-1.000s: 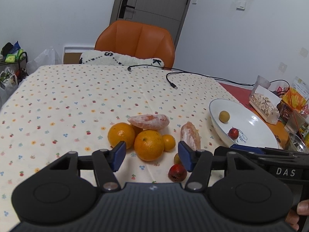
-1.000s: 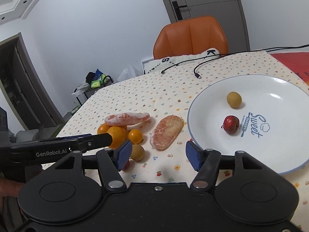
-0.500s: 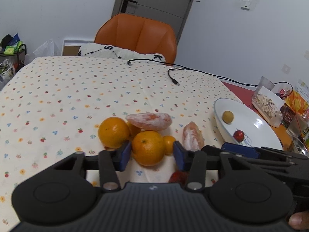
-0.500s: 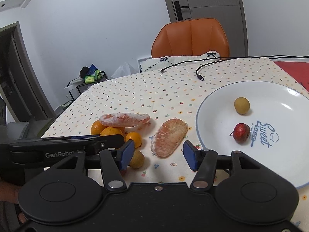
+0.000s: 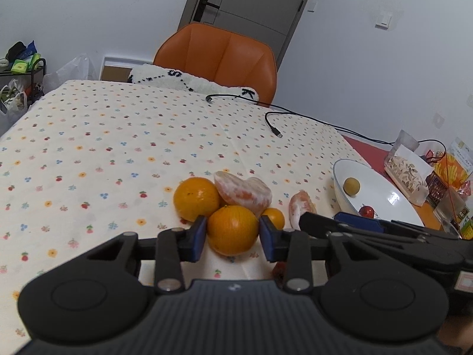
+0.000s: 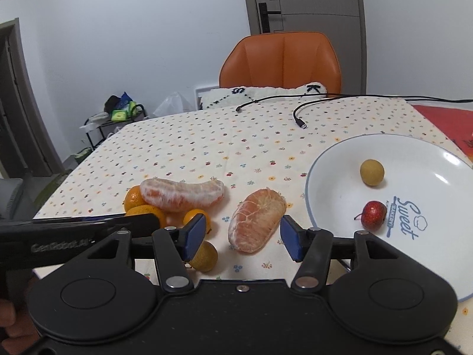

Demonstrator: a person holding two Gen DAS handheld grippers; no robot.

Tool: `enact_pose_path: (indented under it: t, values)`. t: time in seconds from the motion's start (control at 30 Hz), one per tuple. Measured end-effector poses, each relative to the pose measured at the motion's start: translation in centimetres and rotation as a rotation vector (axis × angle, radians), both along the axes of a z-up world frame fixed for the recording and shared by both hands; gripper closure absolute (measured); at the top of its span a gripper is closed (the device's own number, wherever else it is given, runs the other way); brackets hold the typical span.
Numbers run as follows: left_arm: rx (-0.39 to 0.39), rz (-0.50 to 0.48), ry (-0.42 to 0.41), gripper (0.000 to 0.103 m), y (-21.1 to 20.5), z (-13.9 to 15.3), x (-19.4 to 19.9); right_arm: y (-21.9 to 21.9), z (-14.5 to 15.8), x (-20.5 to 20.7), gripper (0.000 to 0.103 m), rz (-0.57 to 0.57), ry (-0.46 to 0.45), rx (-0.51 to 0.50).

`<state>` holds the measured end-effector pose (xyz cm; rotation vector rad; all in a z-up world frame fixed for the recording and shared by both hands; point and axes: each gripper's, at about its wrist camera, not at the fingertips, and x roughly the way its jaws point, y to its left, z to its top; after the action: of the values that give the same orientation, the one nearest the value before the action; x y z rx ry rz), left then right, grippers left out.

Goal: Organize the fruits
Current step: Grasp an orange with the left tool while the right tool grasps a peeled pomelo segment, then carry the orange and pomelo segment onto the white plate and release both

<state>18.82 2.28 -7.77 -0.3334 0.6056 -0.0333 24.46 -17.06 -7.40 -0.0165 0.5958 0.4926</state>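
Fruit lies in a cluster on the flowered tablecloth. My left gripper (image 5: 232, 238) stands open with its pads on either side of the near orange (image 5: 232, 229), close to touching it. Behind it are a second orange (image 5: 195, 198), a peeled pomelo segment (image 5: 244, 192) and a small orange (image 5: 273, 217). My right gripper (image 6: 242, 238) is open around the near end of another peeled segment (image 6: 256, 224). A small brown fruit (image 6: 204, 256) lies by its left finger. The white plate (image 6: 331, 177) holds a yellow-green fruit (image 6: 372, 172) and a red one (image 6: 374, 215).
A black cable (image 6: 300, 118) lies on the far side of the table. An orange chair (image 5: 218, 56) with a white cushion stands behind it. Snack bags (image 5: 409, 173) stand beyond the plate on the right. A rack with bags (image 5: 20, 71) stands at the far left.
My left gripper has moved forward and down until the near orange sits between its fingers, and the gap has narrowed. My right gripper has moved forward around the end of the peeled segment.
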Motion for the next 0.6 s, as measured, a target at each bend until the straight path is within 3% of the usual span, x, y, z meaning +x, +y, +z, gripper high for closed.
enact_pose_path:
  t: [0.17,0.43,0.6]
  values:
    - [-0.012,0.004,-0.008,0.066,0.8,0.0,-0.7,1.3,-0.2,0.1,0.056,-0.017,-0.013,-0.057]
    - [-0.032,0.017,-0.024,0.066,2.1,0.0,-1.5,2.7,-0.5,0.3,0.057,-0.060,-0.009,-0.135]
    - [-0.044,0.029,-0.029,0.066,3.0,-0.1,-2.1,3.4,-0.8,0.6,0.068,-0.080,-0.023,-0.185]
